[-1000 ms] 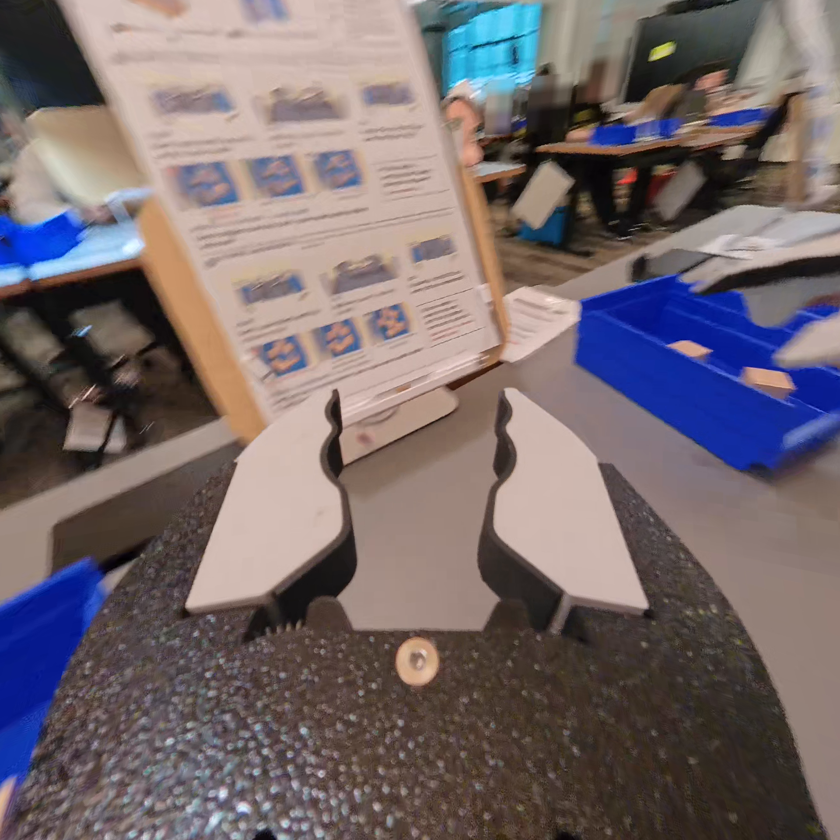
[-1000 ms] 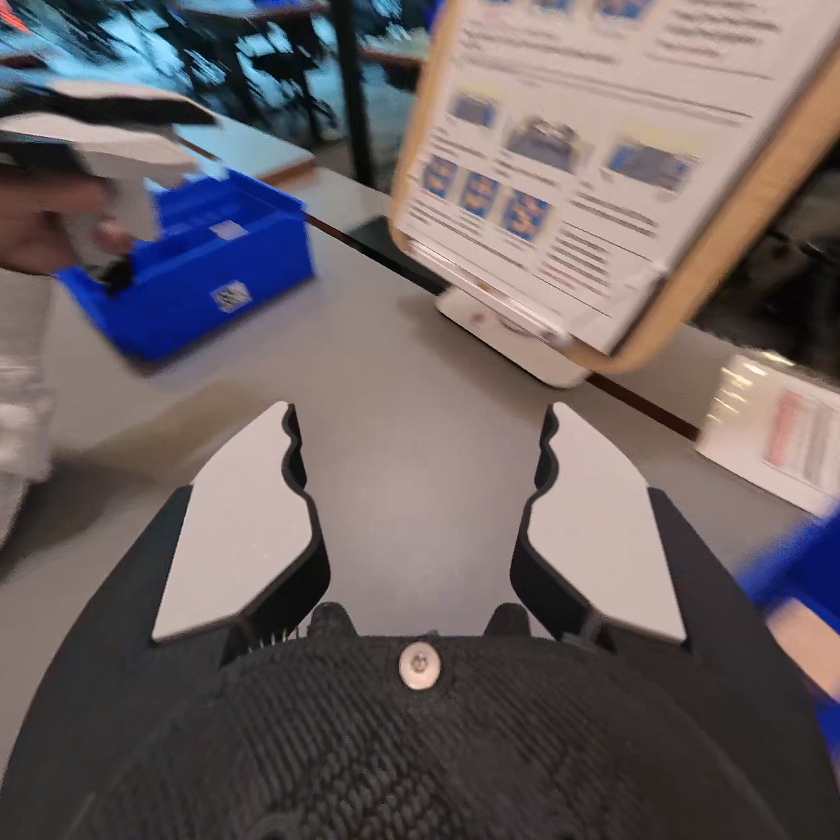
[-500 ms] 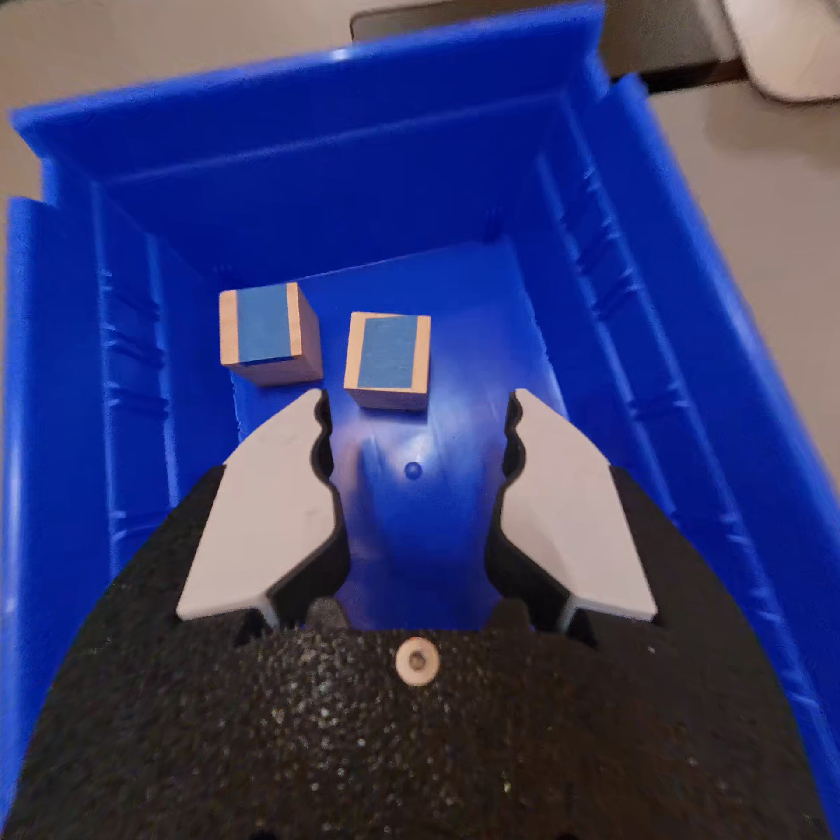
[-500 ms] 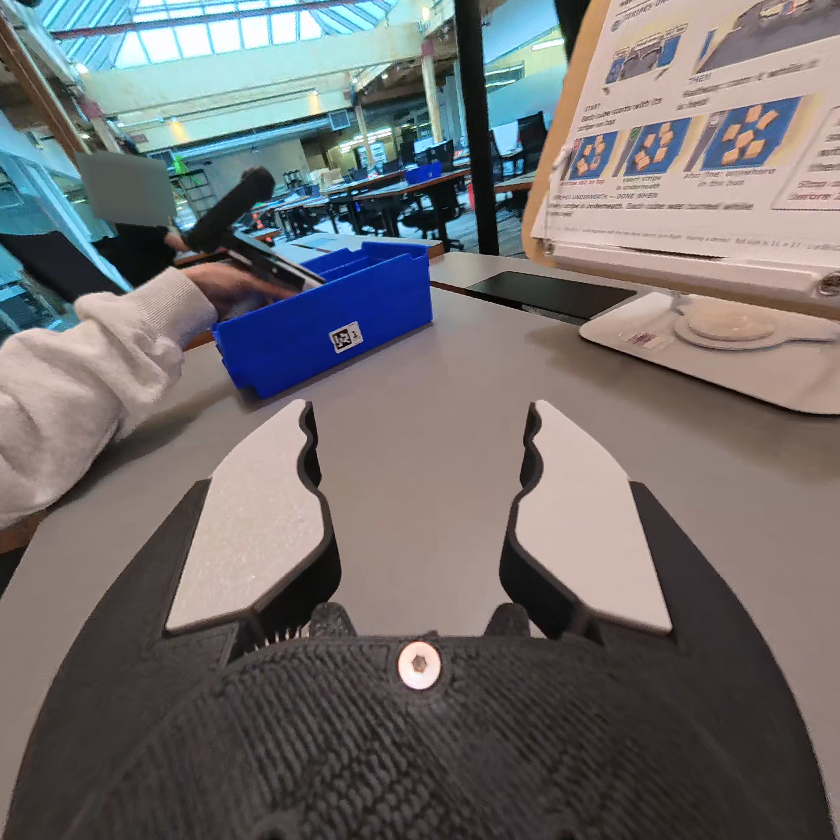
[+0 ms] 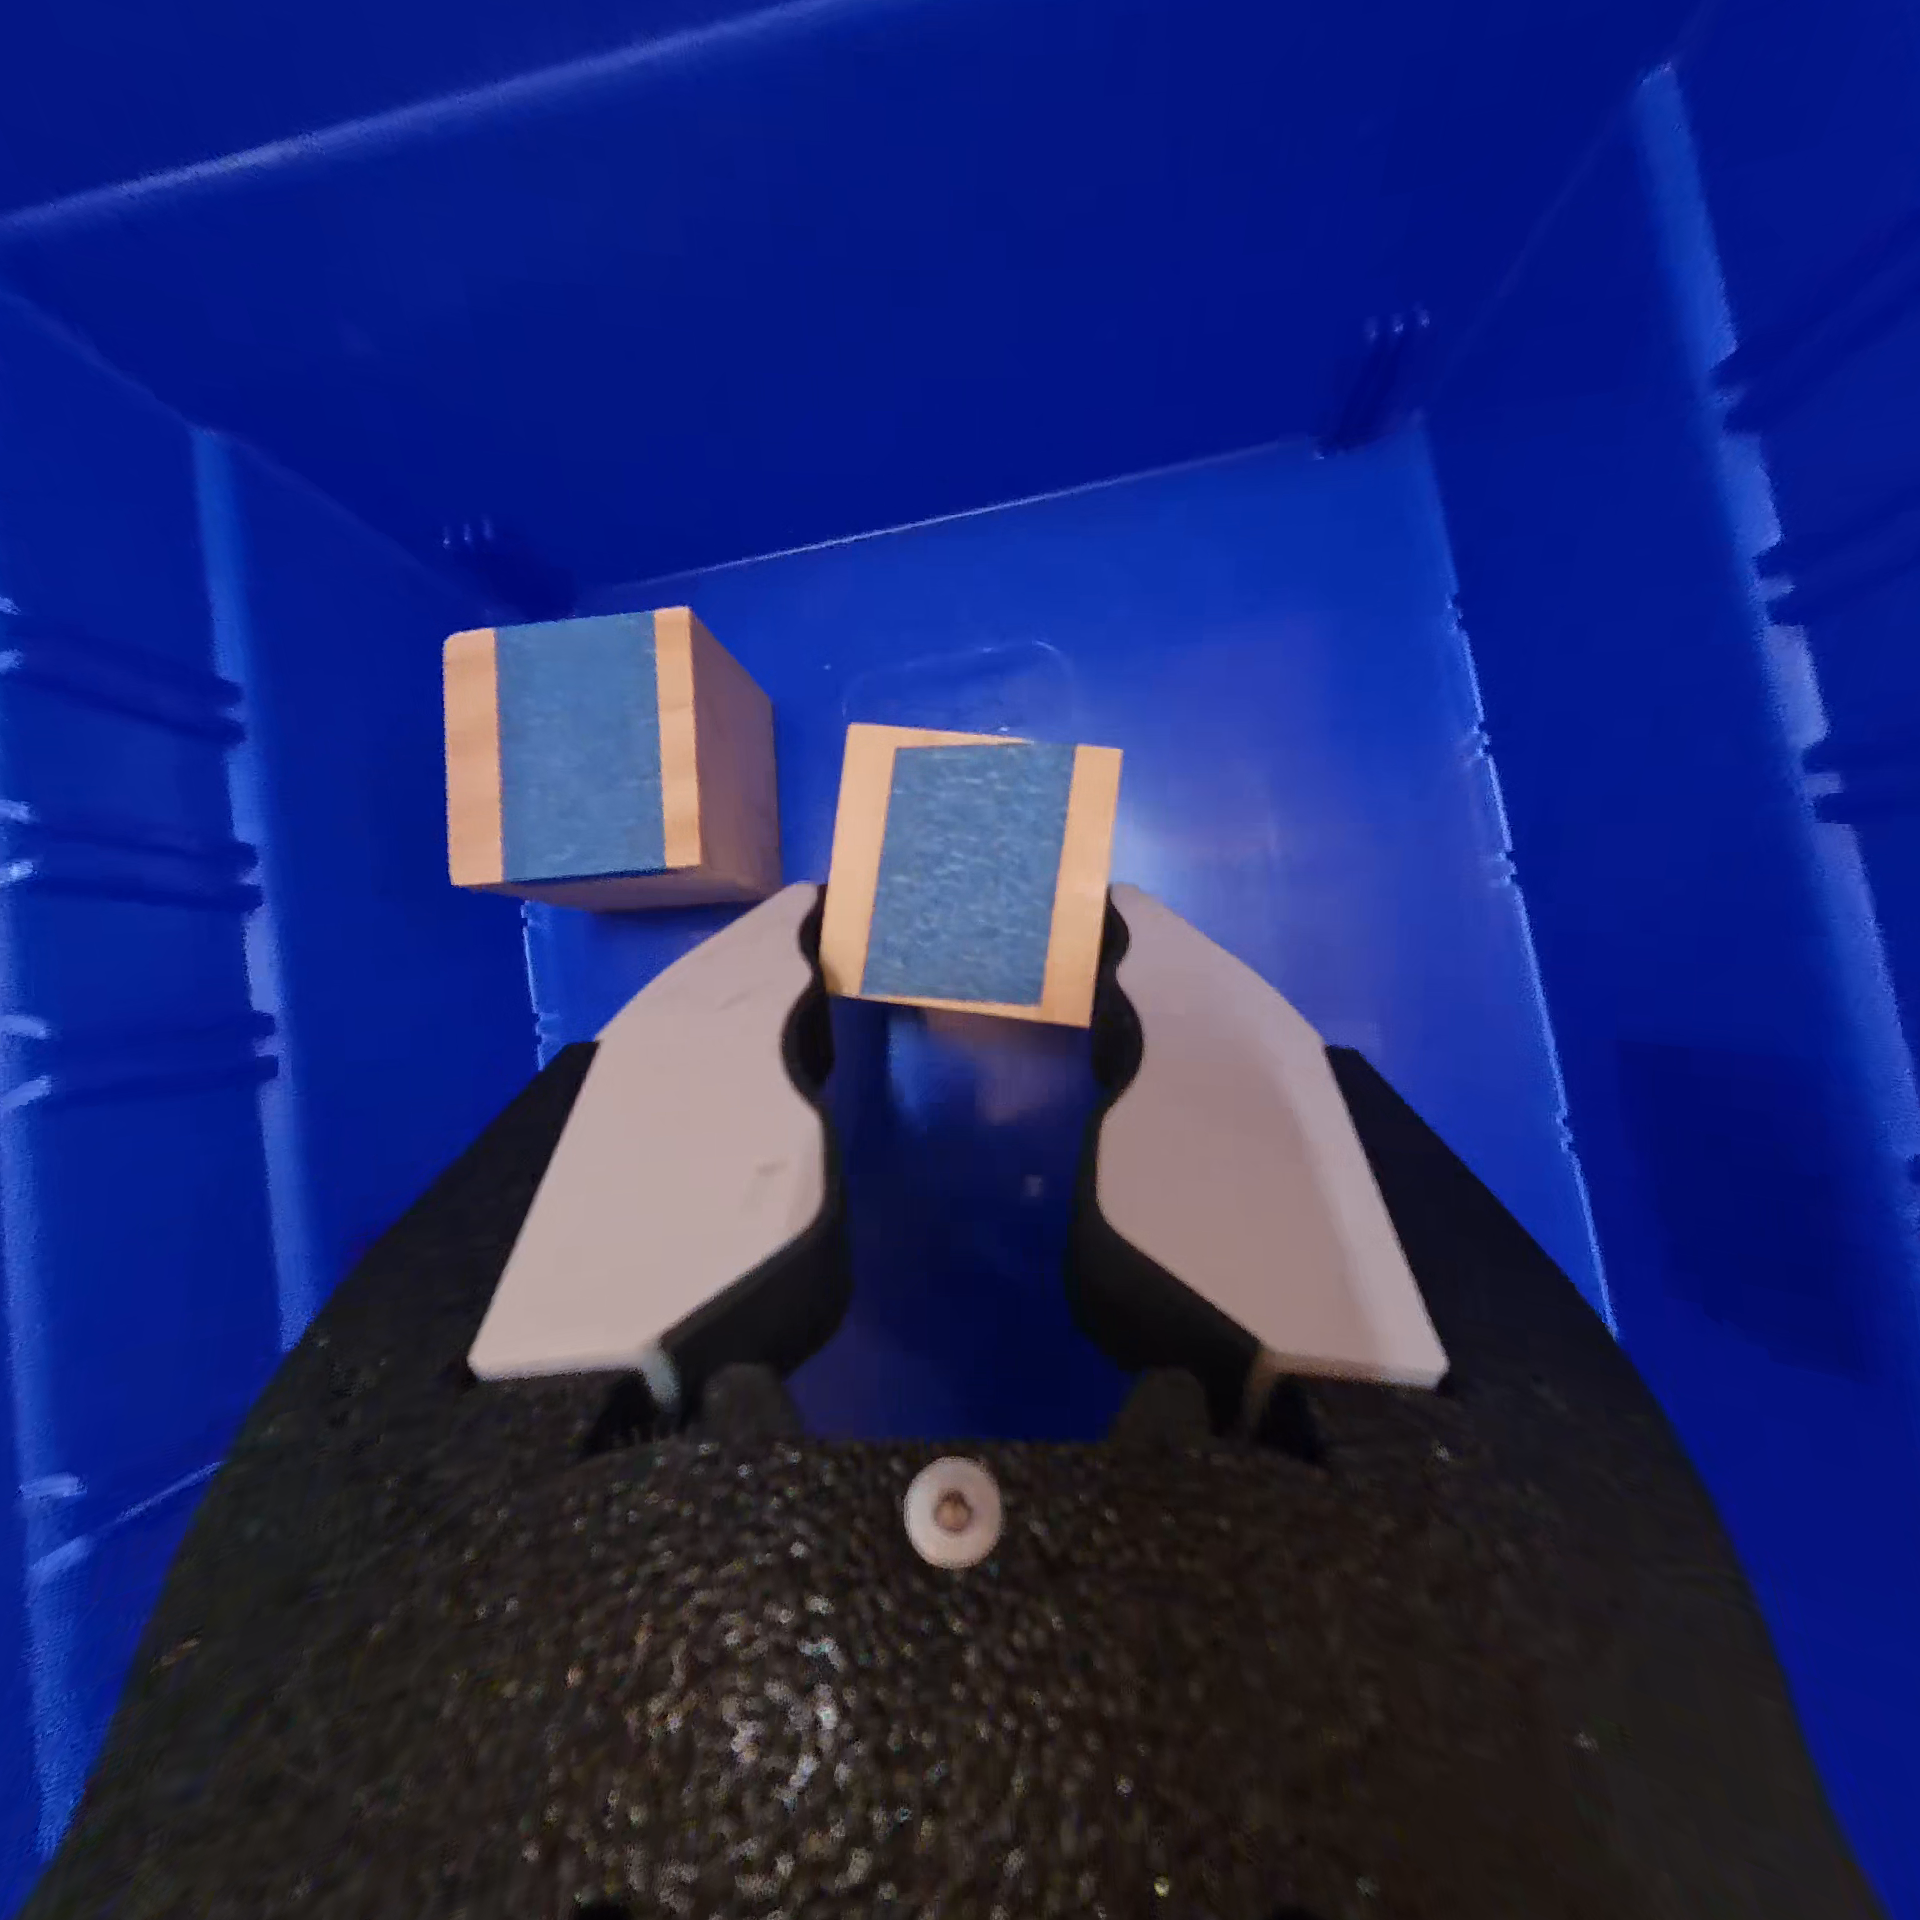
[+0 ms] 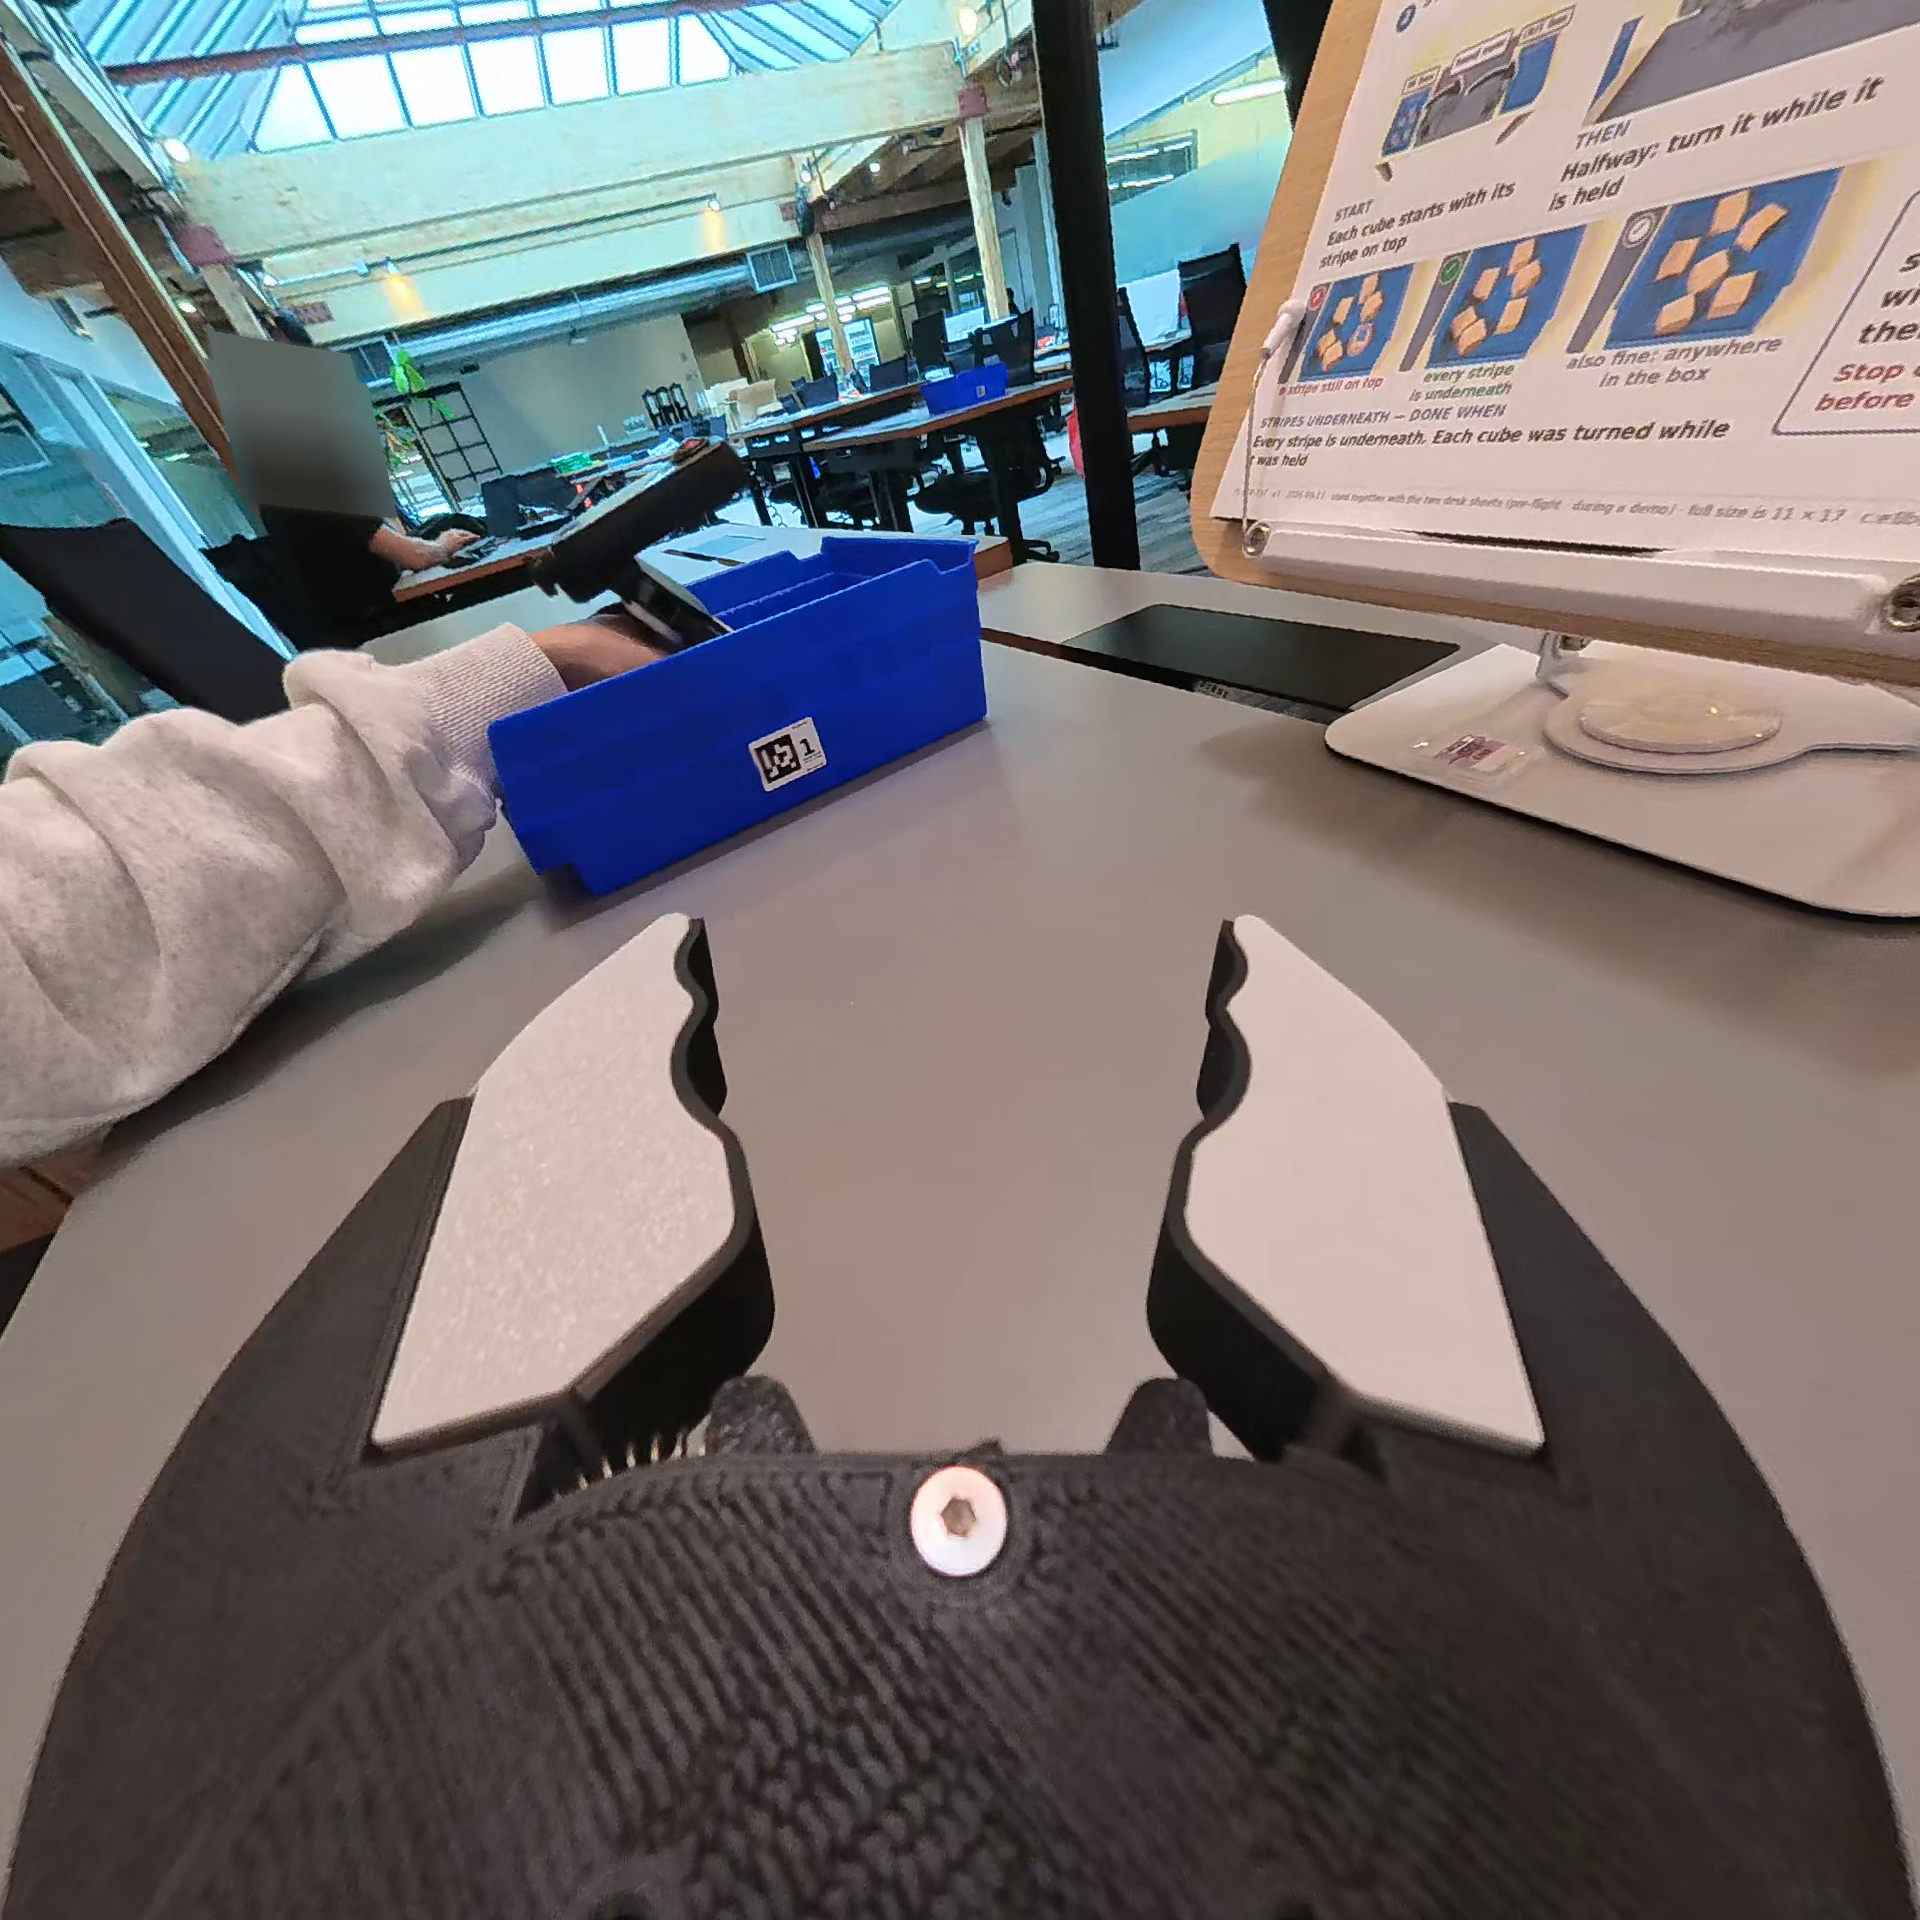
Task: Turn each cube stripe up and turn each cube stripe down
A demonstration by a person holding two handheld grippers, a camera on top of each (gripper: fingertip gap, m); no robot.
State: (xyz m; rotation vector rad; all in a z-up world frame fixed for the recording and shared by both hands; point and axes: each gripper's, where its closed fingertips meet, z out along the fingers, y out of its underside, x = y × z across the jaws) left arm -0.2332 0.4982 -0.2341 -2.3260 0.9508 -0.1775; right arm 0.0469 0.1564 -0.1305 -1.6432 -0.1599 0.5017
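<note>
In the left wrist view, two wooden cubes lie stripe up inside a blue bin [image 5: 935,312]. My left gripper [image 5: 964,920] is shut on the sides of the right cube [image 5: 971,883], which sits slightly tilted. The left cube [image 5: 582,758] rests free on the bin floor, just beyond my left fingertip. In the right wrist view, my right gripper [image 6: 961,930] is open and empty above the grey table [image 6: 987,831]. The bin [image 6: 748,717] stands far to its left, with the left gripper [image 6: 634,540] dipped into it.
An instruction board [image 6: 1558,312] on a white stand [image 6: 1610,790] stands at the back right of the table. A black pad [image 6: 1247,655] lies beside it. A person's white sleeve [image 6: 208,831] reaches across the left side to the bin.
My left gripper swung from facing the board down into the bin and closed on the right cube. My right gripper stayed open and settled low over the table.
</note>
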